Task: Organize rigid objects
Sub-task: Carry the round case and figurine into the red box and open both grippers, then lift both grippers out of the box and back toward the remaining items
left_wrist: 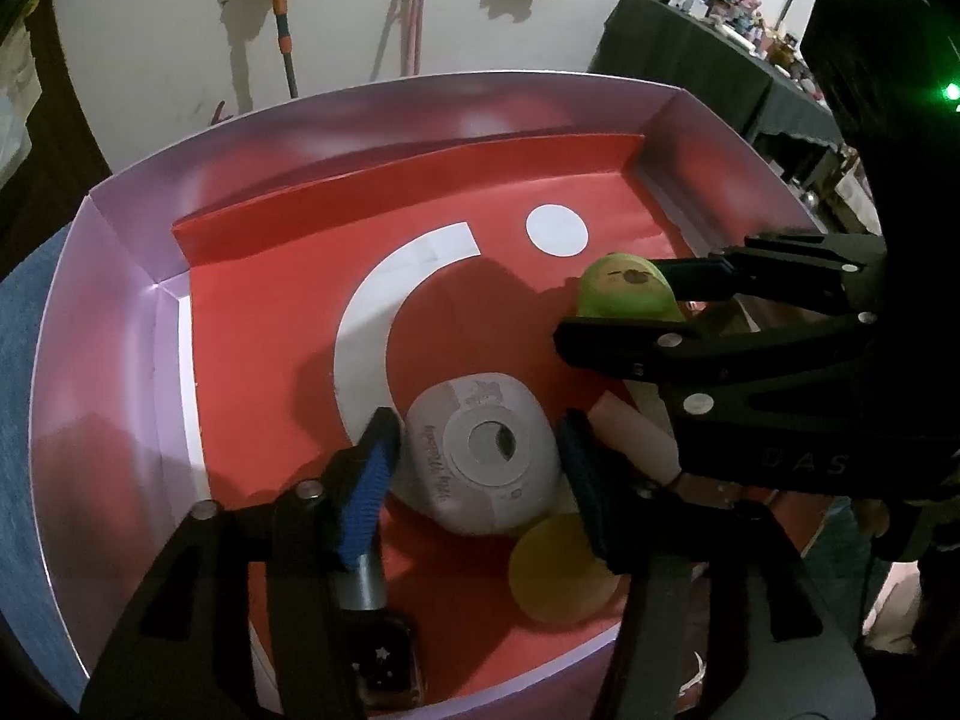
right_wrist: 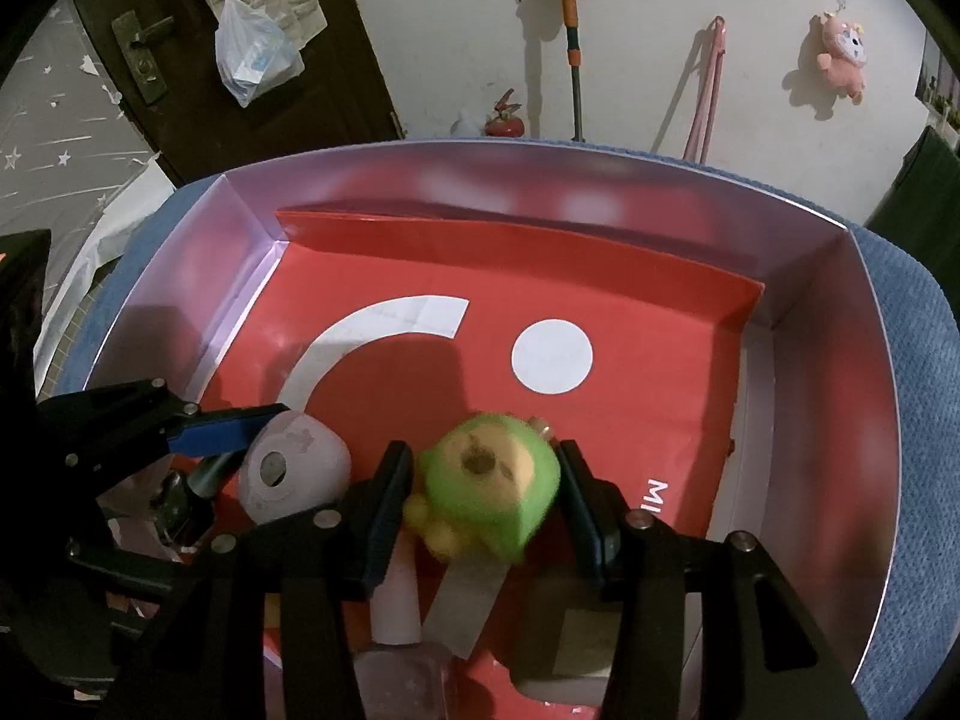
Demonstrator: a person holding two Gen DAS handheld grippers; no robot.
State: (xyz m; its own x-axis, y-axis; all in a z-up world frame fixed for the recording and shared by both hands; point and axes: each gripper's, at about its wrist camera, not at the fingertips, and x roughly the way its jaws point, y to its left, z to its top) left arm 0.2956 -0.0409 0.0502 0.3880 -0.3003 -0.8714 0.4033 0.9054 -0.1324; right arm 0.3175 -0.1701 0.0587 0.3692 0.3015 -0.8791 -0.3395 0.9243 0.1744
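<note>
The left hand-held gripper points down into the box with its blue-padded fingers apart on either side of a pale lilac rounded plastic toy camera; a thin gap shows at each pad, so the toy camera lies free on the box floor. At 5 o'clock from it, touching its lower edge, lies a flat yellow translucent disc. At 7 o'clock, under the left finger, stands a dark glass nail polish bottle with a silver cap.

The right hand-held gripper is clamped on a green and yellow plush figure, one pad pressed against each flank. In the right wrist view the toy camera sits at 9 o'clock from the plush figure, just beside it. At 6 to 7 o'clock below the plush figure lies a pale pink nail polish bottle.

Everything rests inside a large open cardboard box with shiny lilac walls, lined with a red sheet printed with a white arc and a white dot. The box stands on a blue fabric surface.
</note>
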